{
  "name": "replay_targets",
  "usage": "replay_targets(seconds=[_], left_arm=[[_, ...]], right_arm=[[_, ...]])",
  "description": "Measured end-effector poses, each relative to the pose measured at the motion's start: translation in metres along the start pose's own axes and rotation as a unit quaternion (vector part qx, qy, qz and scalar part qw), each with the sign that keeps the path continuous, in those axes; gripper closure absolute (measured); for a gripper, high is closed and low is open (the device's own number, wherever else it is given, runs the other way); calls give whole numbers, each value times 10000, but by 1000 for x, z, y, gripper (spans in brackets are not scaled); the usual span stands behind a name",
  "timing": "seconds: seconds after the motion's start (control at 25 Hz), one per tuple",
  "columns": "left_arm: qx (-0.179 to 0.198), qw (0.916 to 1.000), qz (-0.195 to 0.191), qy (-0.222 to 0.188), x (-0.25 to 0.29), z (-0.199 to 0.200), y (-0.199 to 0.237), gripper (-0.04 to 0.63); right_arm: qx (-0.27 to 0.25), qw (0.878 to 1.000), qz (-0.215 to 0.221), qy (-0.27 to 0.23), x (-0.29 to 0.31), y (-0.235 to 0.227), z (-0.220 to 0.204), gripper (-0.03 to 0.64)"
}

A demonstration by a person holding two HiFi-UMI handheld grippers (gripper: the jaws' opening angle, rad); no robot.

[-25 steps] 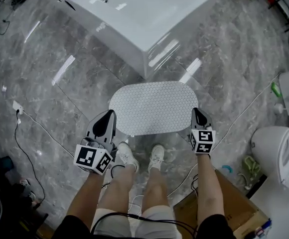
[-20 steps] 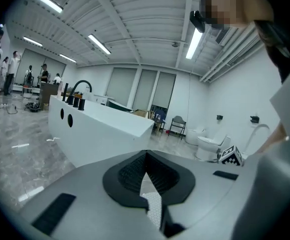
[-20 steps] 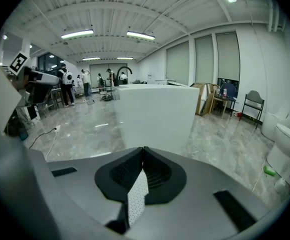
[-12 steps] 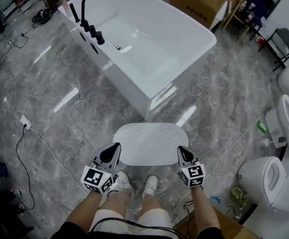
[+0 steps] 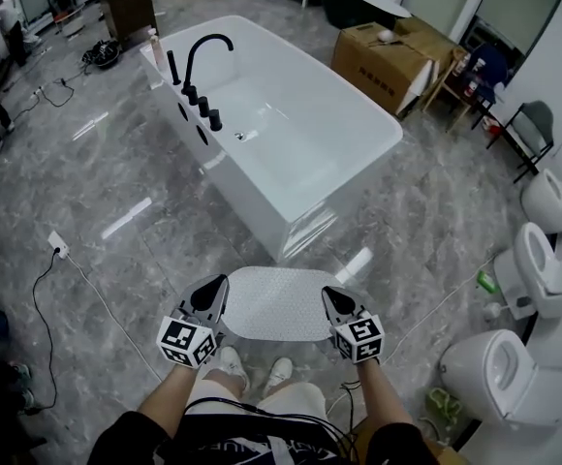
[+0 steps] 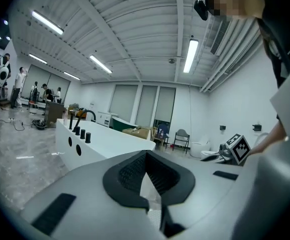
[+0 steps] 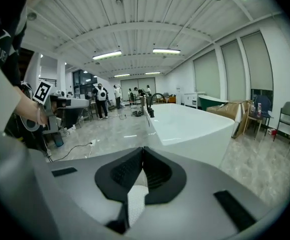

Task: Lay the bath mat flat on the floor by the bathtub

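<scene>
The bath mat [image 5: 279, 303] is a white, oval, dimpled sheet held out in the air in front of the person, short of the white bathtub [image 5: 300, 153]. My left gripper [image 5: 218, 287] is shut on the mat's left edge, my right gripper [image 5: 328, 294] on its right edge. In the left gripper view the jaws [image 6: 145, 158] are closed with a strip of mat [image 6: 148, 191] between them. The right gripper view shows the same, jaws [image 7: 143, 152] pinching a strip of mat [image 7: 135, 201]. Both cameras look level across the room toward the tub.
A black faucet [image 5: 200, 64] stands on the tub's far left rim. Toilets [image 5: 509, 376] line the right side, and a cardboard box [image 5: 383, 61] sits beyond the tub. A power strip [image 5: 58, 245] and cable lie on the grey marble floor at left. People stand far back at left.
The head view has tipped up and away: the whole bathtub now shows. The mat and both grippers look smaller and lower in the view, still gripped at both edges.
</scene>
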State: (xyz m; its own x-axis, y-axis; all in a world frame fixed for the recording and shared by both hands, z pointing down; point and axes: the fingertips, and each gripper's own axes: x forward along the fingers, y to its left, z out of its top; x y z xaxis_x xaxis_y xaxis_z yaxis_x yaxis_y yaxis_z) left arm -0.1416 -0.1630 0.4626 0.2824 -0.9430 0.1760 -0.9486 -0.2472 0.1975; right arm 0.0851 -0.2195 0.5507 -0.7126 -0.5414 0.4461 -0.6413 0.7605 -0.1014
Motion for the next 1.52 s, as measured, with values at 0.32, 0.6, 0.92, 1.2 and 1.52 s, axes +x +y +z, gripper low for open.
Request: replay_targets(seconds=[0.32,0.6,0.92,1.2,1.52], left_arm=[[103,9994,35,-321,-28,72,-7,581],[150,9970,298,-701,-39,131,-5,581],[-50,9943,492,-948,-52,169,-8,581],[393,9960,272,-752,-54,169,-21,581],[498,9951,316,-791,-55,170,-16,581]], right_arm=[[82,9990,-113,-414,-35,18,81,591],[68,9969,-277,-730,-69,22,137,591],[150,9937,-247,-1084,-107,33,182,591],[264,9933,-257,-1093,-112,36,188,592],[335,9928,-229,-1124,-109,40,187,591]])
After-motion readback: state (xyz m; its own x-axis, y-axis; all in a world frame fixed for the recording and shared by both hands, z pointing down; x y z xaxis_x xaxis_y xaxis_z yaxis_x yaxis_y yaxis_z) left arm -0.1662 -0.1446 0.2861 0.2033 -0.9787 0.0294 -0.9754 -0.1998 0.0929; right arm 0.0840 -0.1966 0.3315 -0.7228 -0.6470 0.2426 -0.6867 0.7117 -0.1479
